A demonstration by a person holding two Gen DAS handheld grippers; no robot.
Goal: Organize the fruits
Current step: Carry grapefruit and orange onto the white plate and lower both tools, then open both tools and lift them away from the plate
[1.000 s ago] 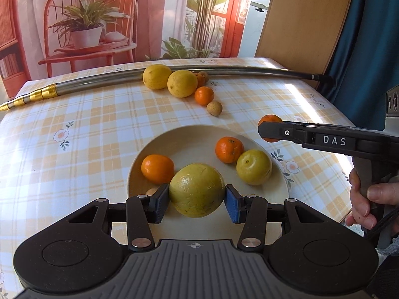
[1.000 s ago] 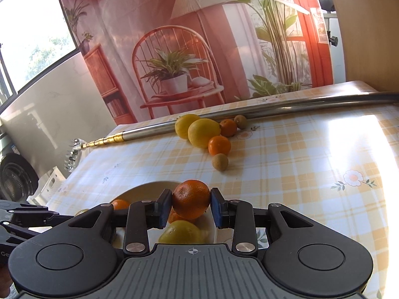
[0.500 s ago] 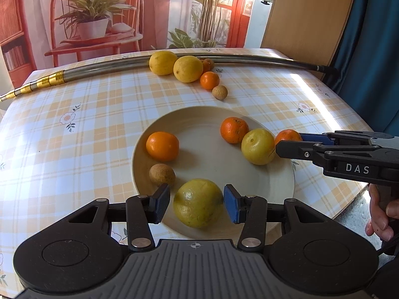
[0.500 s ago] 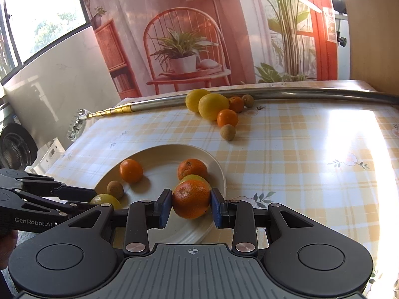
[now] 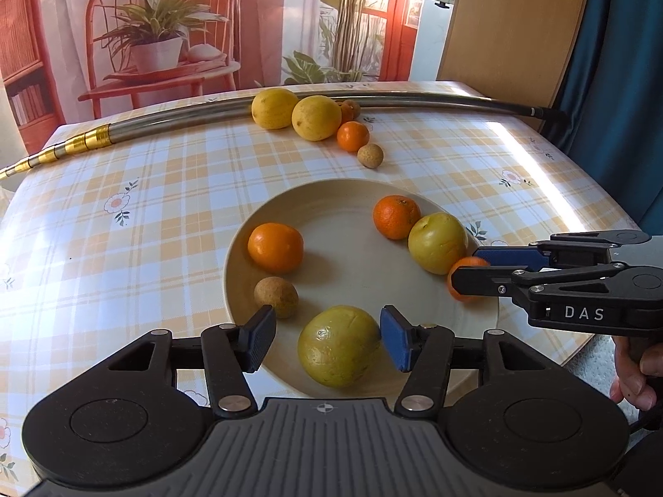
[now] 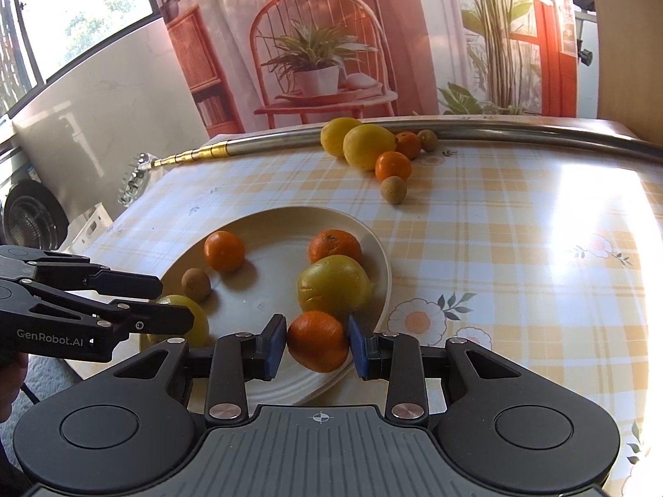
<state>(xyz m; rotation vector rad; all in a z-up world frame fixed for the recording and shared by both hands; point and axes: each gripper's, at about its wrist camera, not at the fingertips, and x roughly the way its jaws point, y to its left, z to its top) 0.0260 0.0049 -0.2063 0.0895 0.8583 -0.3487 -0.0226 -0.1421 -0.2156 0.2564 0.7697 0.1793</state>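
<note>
A cream plate (image 5: 331, 184) on the checked tablecloth holds an orange (image 5: 275, 247), a small brown fruit (image 5: 276, 297), a mandarin (image 5: 396, 216) and a yellow-green fruit (image 5: 438, 242). A larger yellow-green fruit (image 5: 337, 346) lies on the plate's near side between the fingers of my left gripper (image 5: 327, 343), which is open with a gap on the left. My right gripper (image 6: 318, 343) is shut on an orange (image 6: 318, 341) low over the plate's (image 6: 290, 213) edge, beside the yellow-green fruit (image 6: 333, 285). From the left wrist, the right gripper (image 5: 466, 267) reaches in from the right.
Loose fruit sits at the back: two lemons (image 5: 269, 108), (image 5: 317, 118), a mandarin (image 5: 352, 136), a small brown fruit (image 5: 370, 155) and more behind. A metal pole (image 5: 165, 122) lies across the far edge. A hand (image 5: 634, 368) holds the right gripper past the table's right edge.
My left gripper let the large yellow-green fruit go onto the plate and opened wider. My right gripper carried its orange down to the plate's edge.
</note>
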